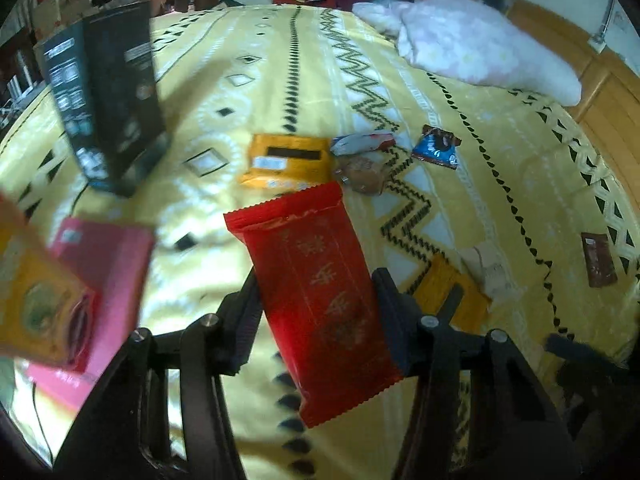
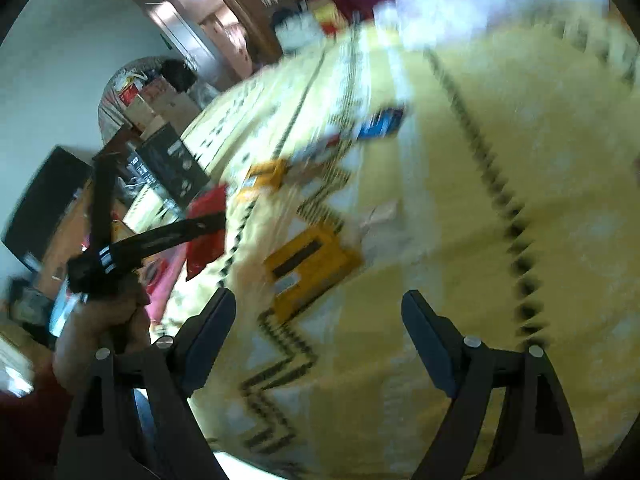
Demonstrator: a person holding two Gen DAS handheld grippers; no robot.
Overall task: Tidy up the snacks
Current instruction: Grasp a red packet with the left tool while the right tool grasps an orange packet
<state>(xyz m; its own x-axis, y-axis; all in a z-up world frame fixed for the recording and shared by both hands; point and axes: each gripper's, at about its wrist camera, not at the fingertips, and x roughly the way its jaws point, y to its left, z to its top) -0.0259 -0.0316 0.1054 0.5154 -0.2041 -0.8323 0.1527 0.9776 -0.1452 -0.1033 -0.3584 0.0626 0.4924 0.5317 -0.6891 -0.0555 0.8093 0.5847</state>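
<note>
My left gripper point(image 1: 316, 304) is shut on a red snack packet point(image 1: 316, 280) and holds it above the yellow patterned bedspread point(image 1: 240, 60). The packet also shows in the right wrist view point(image 2: 206, 226), held by the left gripper point(image 2: 188, 232). On the bed lie an orange box point(image 1: 286, 162), a clear-wrapped pastry point(image 1: 362, 174), a white and red packet point(image 1: 362, 142), a blue packet point(image 1: 436, 148), a brown bar point(image 1: 598, 260) and a second orange box point(image 1: 452, 296). My right gripper point(image 2: 318, 332) is open and empty above the bed, near that orange box point(image 2: 310, 268).
A tall black box point(image 1: 108, 92) stands at the left. A pink box point(image 1: 108, 272) and a yellow box point(image 1: 36, 300) sit at the near left. A white pillow point(image 1: 480, 48) lies at the far right by the wooden headboard point(image 1: 608, 92). The right wrist view is blurred.
</note>
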